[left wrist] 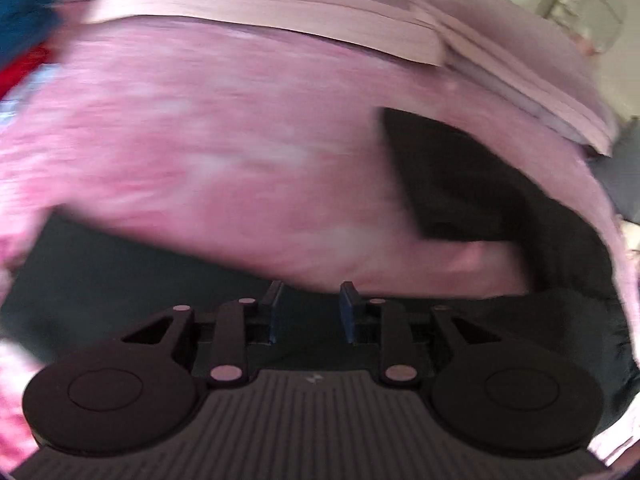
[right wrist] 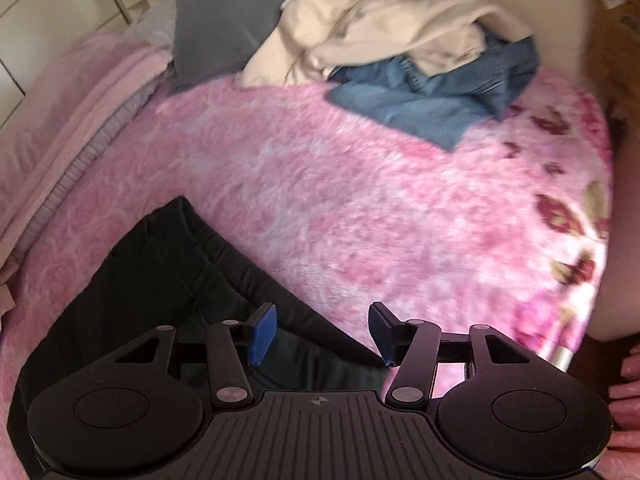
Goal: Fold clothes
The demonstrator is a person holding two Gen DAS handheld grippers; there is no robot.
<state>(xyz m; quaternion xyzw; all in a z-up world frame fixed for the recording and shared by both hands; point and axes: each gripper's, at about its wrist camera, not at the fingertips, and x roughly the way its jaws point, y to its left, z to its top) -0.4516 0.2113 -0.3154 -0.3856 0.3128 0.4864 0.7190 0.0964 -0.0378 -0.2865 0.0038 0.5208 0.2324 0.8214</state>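
A black garment lies flat on the pink fluffy blanket at the lower left of the right wrist view. My right gripper hovers over the garment's near edge, jaws wide apart and nothing between the blue pads. The left wrist view is blurred. It shows the black garment at the right and more dark cloth under my left gripper. That gripper's jaws stand a little apart with nothing between them.
A crumpled cream garment and blue jeans are heaped at the far side of the bed, beside a grey pillow. Folded pink bedding runs along the left. A person's fingers show at the right edge.
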